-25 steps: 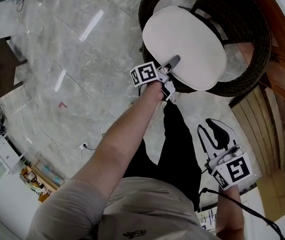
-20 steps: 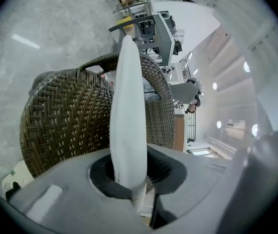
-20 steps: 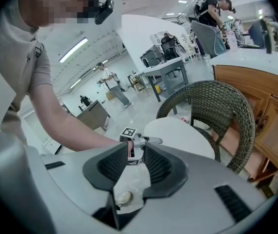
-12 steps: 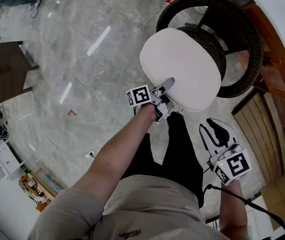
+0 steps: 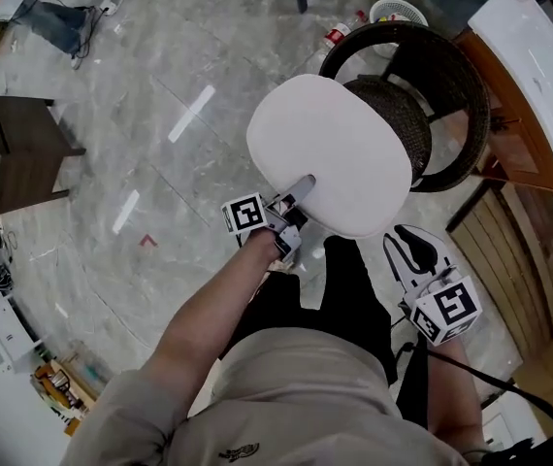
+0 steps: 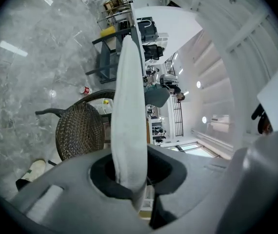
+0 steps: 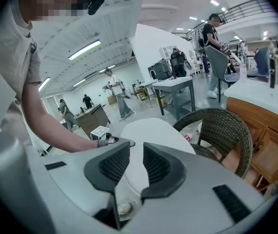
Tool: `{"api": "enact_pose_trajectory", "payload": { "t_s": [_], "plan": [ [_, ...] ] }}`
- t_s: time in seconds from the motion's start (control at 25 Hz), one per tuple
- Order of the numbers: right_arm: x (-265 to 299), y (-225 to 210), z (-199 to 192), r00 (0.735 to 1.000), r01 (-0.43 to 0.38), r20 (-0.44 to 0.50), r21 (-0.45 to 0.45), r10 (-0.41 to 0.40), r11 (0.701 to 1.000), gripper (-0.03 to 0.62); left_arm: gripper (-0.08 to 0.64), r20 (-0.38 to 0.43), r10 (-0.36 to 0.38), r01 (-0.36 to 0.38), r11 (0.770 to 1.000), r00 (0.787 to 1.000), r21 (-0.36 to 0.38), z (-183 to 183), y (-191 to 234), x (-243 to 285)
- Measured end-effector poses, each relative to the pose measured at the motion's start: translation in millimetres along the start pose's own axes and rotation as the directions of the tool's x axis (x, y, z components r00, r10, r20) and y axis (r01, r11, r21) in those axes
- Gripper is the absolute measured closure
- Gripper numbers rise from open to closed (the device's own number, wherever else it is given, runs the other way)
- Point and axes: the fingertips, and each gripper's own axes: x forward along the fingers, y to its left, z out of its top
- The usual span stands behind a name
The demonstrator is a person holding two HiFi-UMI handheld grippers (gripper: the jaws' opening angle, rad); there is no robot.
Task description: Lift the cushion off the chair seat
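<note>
Currently the left gripper is clamped on the near edge of the cushion, pads pinching the fabric. The cushion hangs out from that single grip, above and partly to one side of the wicker chair, and appears clear of the seat. The right gripper hangs low beside the person's leg. Its jaws have just been closing, a narrow gap remains between them, and nothing sits in it. The main hazard is slippage: a one-edge pinch carries the whole cushion, so a quick swing or tilt could pull the fabric out of the pads and drop it. A second hazard is snagging, since the far edge lies over the chair rim and could catch there if the cushion is lowered or dragged sideways. Support from the free gripper would probably reduce both hazards. Nearby obstructions are the wooden cabinet just beside the chair, and a bottle and a white basket on the floor beyond it. A dark table stands well apart.
</note>
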Motion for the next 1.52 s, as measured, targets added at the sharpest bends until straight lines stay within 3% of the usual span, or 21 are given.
{"api": "enact_pose_trajectory", "payload": {
  "t_s": [0.32,0.68,1.0,1.52],
  "plan": [
    [-21.7,64.8,18.8,0.997,0.061,0.054,-0.009,-0.060,0.998,0.526,0.506,0.061,-0.050,0.053,0.997,0.997,-0.053,-6.3,-62.2,-103.2],
    [-50.5,126.4,28.1,0.979,0.168,0.120,-0.039,-0.162,0.985,0.549,0.506,0.058,-0.056,0.056,0.998,0.997,0.015,-6.0,-104.7,-200.1],
    [-72.5,171.5,19.9,0.959,0.252,0.146,-0.034,-0.245,0.967,0.558,0.506,0.081,-0.090,0.092,0.996,0.993,-0.016,-15.1,-122.5,-268.2],
    [-82.1,227.8,8.5,0.949,0.294,0.136,-0.060,-0.284,0.954,0.565,0.506,0.077,-0.102,0.103,0.995,0.992,-0.014,-29.6,-124.1,-332.3]
  ]
}}
